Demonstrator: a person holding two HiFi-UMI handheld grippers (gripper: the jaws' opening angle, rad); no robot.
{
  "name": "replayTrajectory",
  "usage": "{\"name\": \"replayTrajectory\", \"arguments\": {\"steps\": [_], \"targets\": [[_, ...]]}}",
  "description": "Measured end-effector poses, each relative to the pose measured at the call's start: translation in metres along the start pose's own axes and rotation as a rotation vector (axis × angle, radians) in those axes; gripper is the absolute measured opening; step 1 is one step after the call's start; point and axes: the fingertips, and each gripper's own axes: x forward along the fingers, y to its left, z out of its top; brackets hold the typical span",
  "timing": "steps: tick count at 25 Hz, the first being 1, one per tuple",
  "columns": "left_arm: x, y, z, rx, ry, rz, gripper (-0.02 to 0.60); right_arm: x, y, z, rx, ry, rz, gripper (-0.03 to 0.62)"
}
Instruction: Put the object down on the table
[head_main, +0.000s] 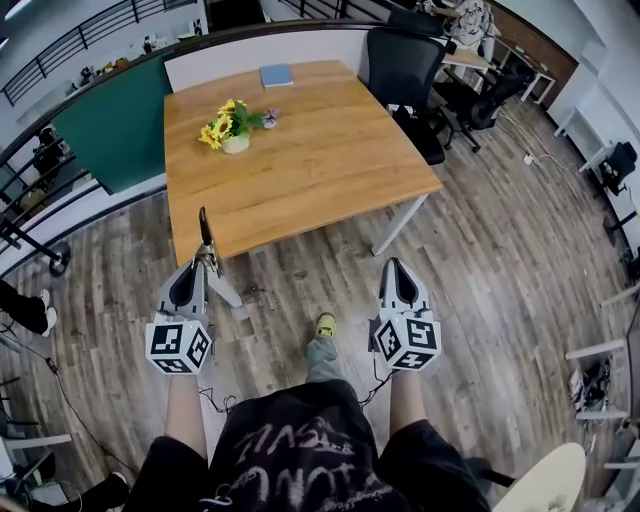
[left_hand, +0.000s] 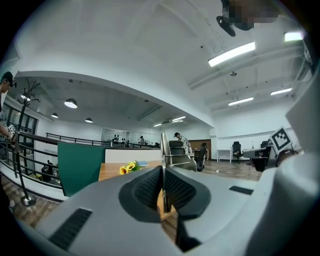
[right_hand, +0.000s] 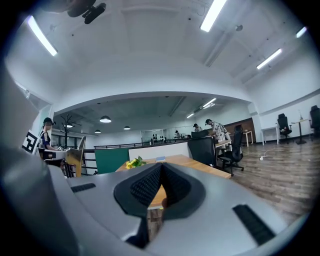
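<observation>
**Thin piece pinched by its foot, short of the counter**

The left hand-held gripper (head_main: 207, 258) has its jaws clamped on the bottom end of a thin flat object (head_main: 205, 228), which stands upright just before the near edge of the counter (head_main: 330, 190), seemingly over the floor. The right hand-held gripper (head_main: 398, 268) is closed on nothing, level with that same edge. With so little of it held, the piece could swivel or slip. Let go here, it would likely miss the counter. Set down on its edge, it may topple.
</observation>
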Motion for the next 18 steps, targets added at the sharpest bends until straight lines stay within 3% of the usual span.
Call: {"name": "replayTrajectory", "arguments": {"steps": [13, 18], "targets": [[0.227, 0.003, 0.029, 0.041, 0.042, 0.059, 0.015, 0.225, -0.094, 0.025, 0.022, 0.038, 0.079, 0.005], [0.291, -0.003, 0.031, 0.045, 0.055, 0.07, 0.015, 0.289, -0.112, 0.032, 0.013, 0.059, 0.127, 0.005]]}}
